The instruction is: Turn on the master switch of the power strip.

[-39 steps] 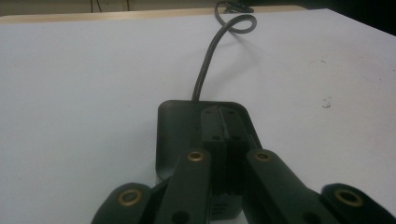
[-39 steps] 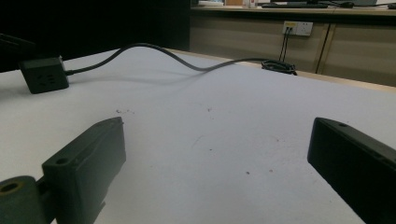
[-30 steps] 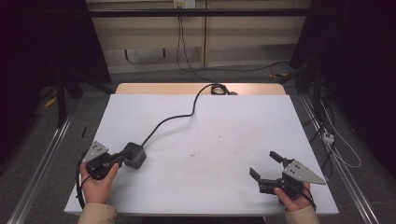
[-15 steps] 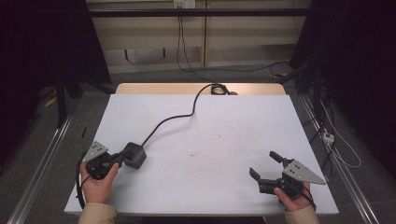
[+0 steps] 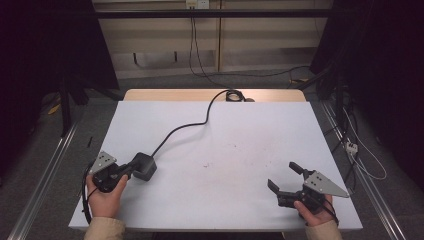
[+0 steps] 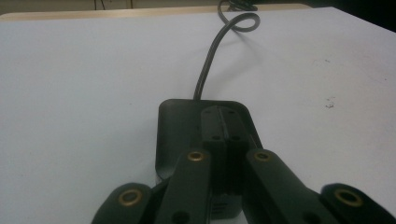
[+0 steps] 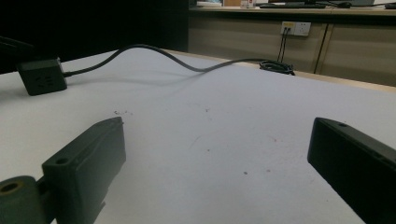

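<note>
Left gripper, jaws pressed together, rests atop the black power cube; right gripper gapes empty; repositioning the cube seemingly requires reopening first.

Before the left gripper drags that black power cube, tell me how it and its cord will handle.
The power cube looks boxy and flat-bottomed, so it should slide rather than roll. Its cord lies in loose curves across the table, so it is probably floppy and will trail, perhaps tugging back. The left gripper rests shut against the cube.

The left gripper rests low with jaws pressed together, while the right gripper gapes wide.
</note>
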A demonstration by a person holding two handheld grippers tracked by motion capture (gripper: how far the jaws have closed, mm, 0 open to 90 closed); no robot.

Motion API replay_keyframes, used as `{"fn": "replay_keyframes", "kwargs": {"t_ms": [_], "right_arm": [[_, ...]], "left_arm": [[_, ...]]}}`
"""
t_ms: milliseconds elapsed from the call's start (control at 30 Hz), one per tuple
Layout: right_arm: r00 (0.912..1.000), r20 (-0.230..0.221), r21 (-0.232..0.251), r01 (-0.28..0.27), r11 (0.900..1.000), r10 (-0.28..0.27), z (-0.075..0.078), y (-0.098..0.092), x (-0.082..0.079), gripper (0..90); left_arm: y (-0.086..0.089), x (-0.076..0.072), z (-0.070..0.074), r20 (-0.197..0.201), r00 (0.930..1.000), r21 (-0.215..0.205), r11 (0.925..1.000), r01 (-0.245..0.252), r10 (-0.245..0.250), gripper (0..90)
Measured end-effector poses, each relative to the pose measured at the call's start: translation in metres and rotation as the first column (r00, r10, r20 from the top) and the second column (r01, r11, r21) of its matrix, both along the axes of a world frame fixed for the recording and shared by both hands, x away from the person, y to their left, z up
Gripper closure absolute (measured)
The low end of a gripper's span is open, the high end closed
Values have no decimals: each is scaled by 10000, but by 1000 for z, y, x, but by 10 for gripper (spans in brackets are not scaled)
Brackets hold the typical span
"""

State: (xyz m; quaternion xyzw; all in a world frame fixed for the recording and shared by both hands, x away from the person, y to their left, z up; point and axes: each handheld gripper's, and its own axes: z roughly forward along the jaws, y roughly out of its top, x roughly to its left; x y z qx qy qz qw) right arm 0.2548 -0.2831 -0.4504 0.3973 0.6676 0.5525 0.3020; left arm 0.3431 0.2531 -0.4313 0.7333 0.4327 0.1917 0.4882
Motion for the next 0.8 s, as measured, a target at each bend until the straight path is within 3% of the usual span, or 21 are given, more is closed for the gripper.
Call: {"fn": "replay_keyframes", "kwargs": {"t_ms": [667, 800], "right_arm": [[10000, 2, 42, 46, 10000, -46, 0, -1, 0, 38], [10000, 20, 41, 44, 10000, -44, 0, -1, 0, 38]], "left_arm": [[-2, 1, 1, -105, 9999, 231, 9997, -42, 44, 900], [-1, 1, 1, -134, 9999, 106, 9999, -29, 30, 900]]}}
